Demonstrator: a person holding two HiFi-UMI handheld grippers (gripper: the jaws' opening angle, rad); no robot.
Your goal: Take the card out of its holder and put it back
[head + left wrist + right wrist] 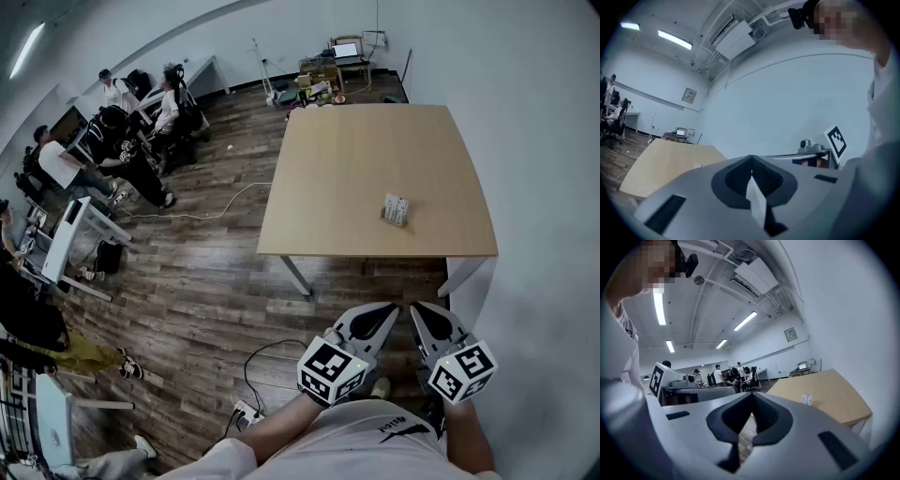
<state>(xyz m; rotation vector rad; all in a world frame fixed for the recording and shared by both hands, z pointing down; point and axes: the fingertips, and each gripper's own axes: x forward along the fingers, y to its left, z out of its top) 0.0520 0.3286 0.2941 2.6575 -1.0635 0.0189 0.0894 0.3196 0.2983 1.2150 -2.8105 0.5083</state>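
Note:
A small white card holder (397, 209) with the card in it stands on the wooden table (356, 169), toward its near right part. It shows as a tiny white block (806, 400) in the right gripper view. Both grippers are held close to my body, well short of the table's near edge. My left gripper (391, 308) has its jaws shut tip to tip with nothing between them (751, 161). My right gripper (417, 308) is likewise shut and empty (752, 397). The two point toward each other's tips.
The table stands against a white wall (534, 141) on the right. Wood floor (206, 281) lies to the left, with a cable (202, 214) and a power strip (247, 413). Several people (122, 141) sit at desks far left. A laptop (346, 51) sits beyond the table.

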